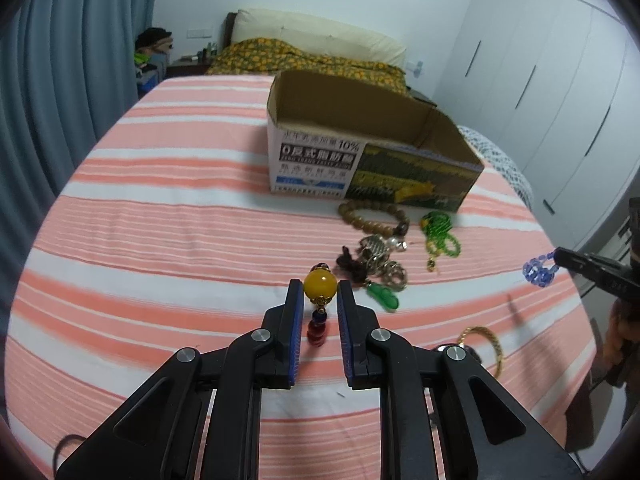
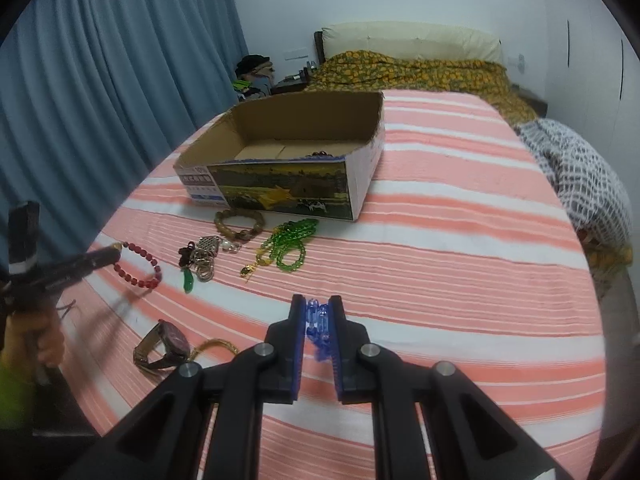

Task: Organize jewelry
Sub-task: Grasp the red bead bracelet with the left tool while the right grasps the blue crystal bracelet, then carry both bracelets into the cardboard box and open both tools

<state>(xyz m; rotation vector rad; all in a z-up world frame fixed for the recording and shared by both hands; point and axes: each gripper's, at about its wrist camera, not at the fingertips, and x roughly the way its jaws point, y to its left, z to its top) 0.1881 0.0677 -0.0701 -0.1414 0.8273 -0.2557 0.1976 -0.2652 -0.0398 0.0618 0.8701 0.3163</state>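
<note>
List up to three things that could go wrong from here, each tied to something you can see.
1. The left hand-held gripper pinches the red bracelet only at its yellow bead; the round bead could slip out.
2. The blue bracelet dangles from the right hand-held gripper and may swing and miss the cardboard box.
3. Jewelry below the box, like the green necklace, could snag a low-hanging bracelet.
</note>
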